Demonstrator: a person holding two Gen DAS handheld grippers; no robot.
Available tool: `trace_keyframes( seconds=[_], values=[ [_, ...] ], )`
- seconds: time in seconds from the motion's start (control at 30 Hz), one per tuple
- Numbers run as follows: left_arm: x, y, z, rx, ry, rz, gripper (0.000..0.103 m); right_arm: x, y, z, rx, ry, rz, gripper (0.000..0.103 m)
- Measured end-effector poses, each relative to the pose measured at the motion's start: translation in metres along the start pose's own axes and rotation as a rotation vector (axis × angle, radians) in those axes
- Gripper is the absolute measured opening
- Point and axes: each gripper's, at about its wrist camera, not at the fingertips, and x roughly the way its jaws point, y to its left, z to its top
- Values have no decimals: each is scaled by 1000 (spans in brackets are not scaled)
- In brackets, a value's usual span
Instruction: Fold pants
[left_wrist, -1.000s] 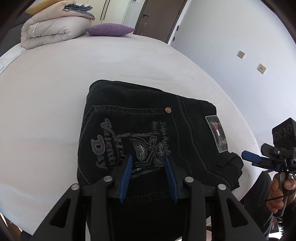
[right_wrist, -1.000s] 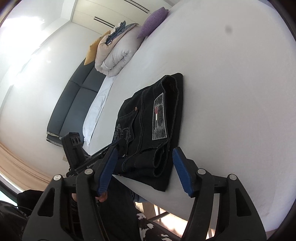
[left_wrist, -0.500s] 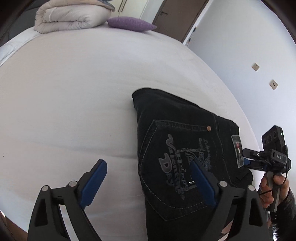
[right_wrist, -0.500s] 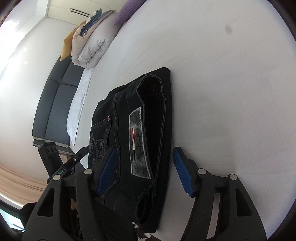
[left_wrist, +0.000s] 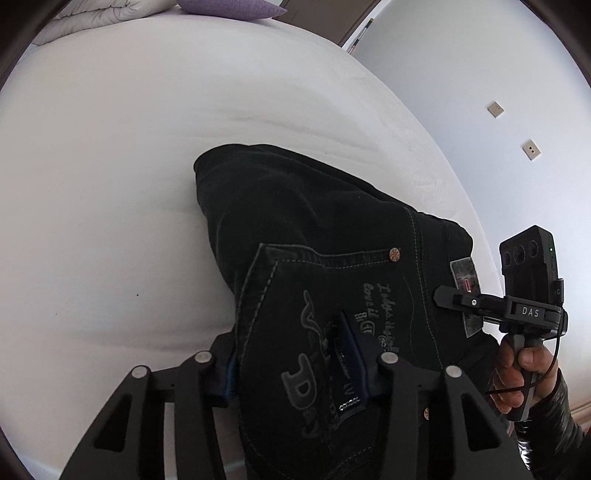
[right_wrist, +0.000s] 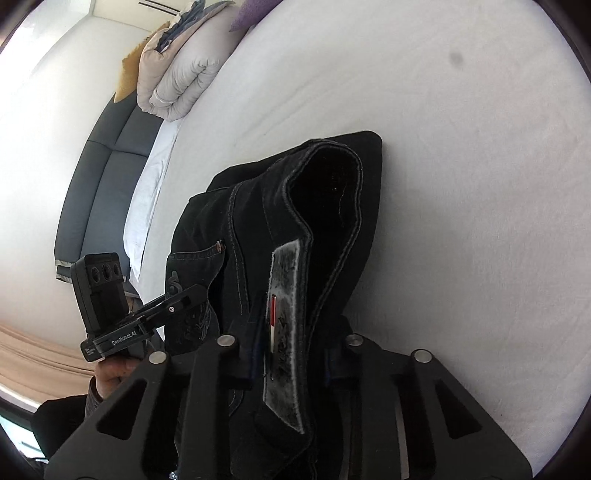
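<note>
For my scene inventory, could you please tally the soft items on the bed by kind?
Black pants: 1
Purple pillow: 1
Folded duvet: 1
Total: 3

The left gripper (left_wrist: 291, 358) has just been closing and now pinches the near edge of the folded black pants (left_wrist: 317, 258) at the printed back pocket. Beyond it spreads the white bed (left_wrist: 110, 147). To its right, the right gripper (left_wrist: 448, 298) meets the waistband patch (left_wrist: 466, 275).
</note>
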Motion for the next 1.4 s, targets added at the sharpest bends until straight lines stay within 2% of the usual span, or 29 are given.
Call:
trace_keyframes(
  seconds=[0.1, 0.2, 0.37, 0.5, 0.73, 0.83, 0.93, 1.0, 1.03, 1.13, 1.2, 1.23, 1.27, 1.33, 1.4],
  values=[
    [-1, -8, 3, -10, -17, 3, 29, -2, 15, 0, -51, -29, -19, 17],
    [-7, -14, 7, -16, -40, 1, 22, -11, 26, 4, -76, -62, -2, 17],
    [-33, -40, 33, 13, -126, -33, 20, -36, 45, 21, -105, -131, 26, 16],
    [-33, -69, 73, 89, -162, -45, 20, -64, 37, 56, -88, -201, 41, 16],
    [24, -88, 134, 101, -134, -72, 21, -83, -8, 120, -50, -238, 22, 17],
    [59, -87, 141, 90, -86, -54, 22, -70, -39, 135, -11, -213, 7, 17],
    [89, -79, 139, 66, -59, -26, 32, -56, -76, 139, 56, -173, -29, 21],
    [97, -71, 136, 44, -68, -26, 50, -53, -95, 135, 98, -173, 22, 25],
    [99, -66, 134, 29, -70, -24, 55, -52, -99, 133, 105, -180, 54, 25],
    [98, -59, 129, 22, -91, -49, 55, -60, -104, 131, 101, -196, 66, 28],
    [92, -58, 127, 23, -100, -39, 56, -71, -105, 126, 108, -219, 48, 33],
    [86, -58, 124, 25, -111, -30, 56, -78, -105, 125, 115, -237, 38, 42],
    [78, -59, 121, 31, -128, -17, 56, -87, -103, 120, 122, -266, 19, 45],
    [50, -68, 109, 85, -193, 49, 59, -100, -91, 114, 98, -317, -35, 46],
    [25, -85, 97, 153, -285, 127, 81, -125, -72, 99, 33, -389, -106, 46]
  ],
)
